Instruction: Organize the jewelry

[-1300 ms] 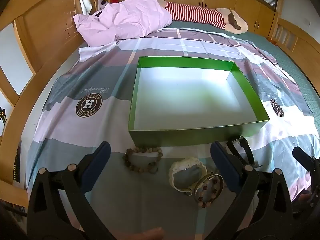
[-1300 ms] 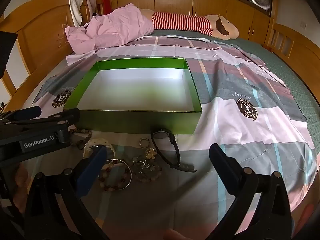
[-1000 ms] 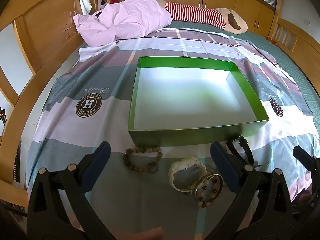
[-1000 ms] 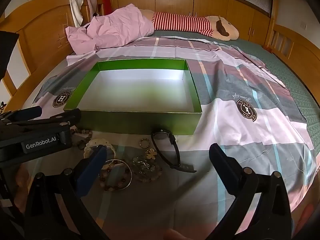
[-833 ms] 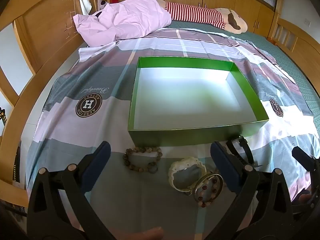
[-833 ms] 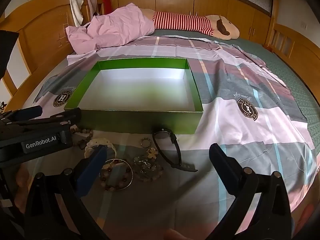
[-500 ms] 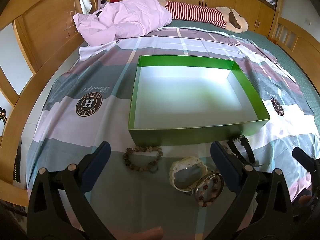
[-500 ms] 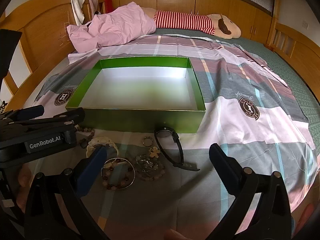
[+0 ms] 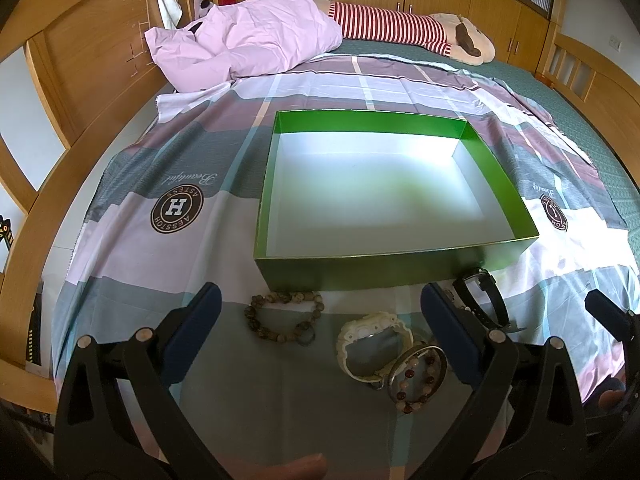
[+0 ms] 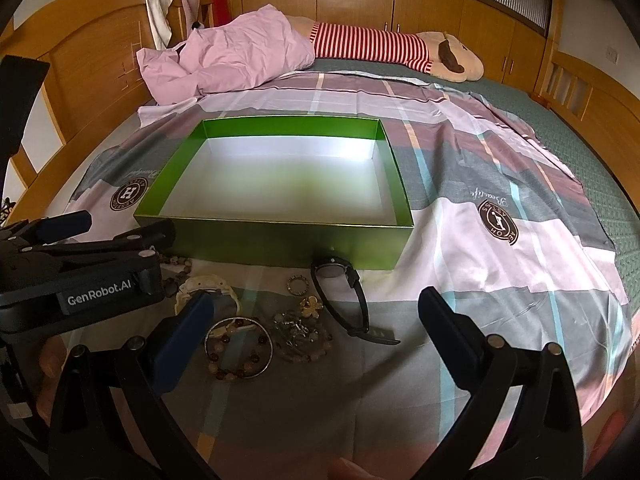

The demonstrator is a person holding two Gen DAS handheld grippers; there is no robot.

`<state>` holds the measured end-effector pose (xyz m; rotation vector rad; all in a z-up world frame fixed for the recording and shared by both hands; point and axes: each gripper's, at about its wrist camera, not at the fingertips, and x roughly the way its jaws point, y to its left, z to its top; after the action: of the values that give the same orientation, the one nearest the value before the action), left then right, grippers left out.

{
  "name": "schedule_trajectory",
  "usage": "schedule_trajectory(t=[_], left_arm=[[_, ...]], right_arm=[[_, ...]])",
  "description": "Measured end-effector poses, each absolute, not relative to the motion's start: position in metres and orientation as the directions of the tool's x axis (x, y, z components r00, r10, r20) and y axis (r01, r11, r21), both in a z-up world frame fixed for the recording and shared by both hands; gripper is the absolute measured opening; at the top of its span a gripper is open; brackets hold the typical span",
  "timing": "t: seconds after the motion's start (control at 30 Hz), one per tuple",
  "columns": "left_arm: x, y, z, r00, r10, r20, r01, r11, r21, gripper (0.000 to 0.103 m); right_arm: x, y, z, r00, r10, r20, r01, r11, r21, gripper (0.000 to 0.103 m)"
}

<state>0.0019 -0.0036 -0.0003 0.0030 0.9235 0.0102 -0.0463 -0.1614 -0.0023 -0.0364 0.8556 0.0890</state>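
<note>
Both grippers hover with jaws spread wide and nothing between them: the left gripper [image 9: 318, 322] above a brown beaded bracelet [image 9: 282, 317], the right gripper [image 10: 316, 322] above a tangled bead-and-charm cluster [image 10: 301, 332]. All jewelry, including a black wristwatch [image 10: 344, 296], lies just before the near wall of the green box [image 10: 280, 246].

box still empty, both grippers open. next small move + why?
Probably lower the left gripper onto the brown bead bracelet: it lies alone between the open jaws, just in front of the empty green box, apart from the tangled pile.
</note>
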Motion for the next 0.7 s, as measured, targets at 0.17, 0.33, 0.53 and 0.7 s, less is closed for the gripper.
schedule_trajectory(t=[0.17,0.33,0.53,0.7], left_arm=[[0.0020,-0.0041,-0.0004,0.603,0.010,-0.798,-0.008,1.000,0.006,0.099],[0.0019,-0.0036,-0.0004,0.603,0.010,-0.798,-0.007,1.000,0.007,0.099],[-0.0001,-0.0028,-0.0026,0.599,0.013,-0.801,-0.010,1.000,0.009,0.099],[-0.0014,-0.0061,-0.0060,0.598,0.013,-0.802,-0.007,1.000,0.010,0.099]], right_arm=[[-0.0463,-0.1617,-0.0028,0.651,0.065,-0.757,-0.094,0.996,0.005,0.100],[-0.0451,-0.1607,-0.0018,0.649,0.065,-0.758,-0.096,0.995,0.004,0.100],[-0.0444,-0.1596,-0.0031,0.645,0.066,-0.762,-0.096,0.995,0.005,0.100],[-0.0449,-0.1599,-0.0046,0.643,0.068,-0.763,-0.097,0.995,0.007,0.100]])
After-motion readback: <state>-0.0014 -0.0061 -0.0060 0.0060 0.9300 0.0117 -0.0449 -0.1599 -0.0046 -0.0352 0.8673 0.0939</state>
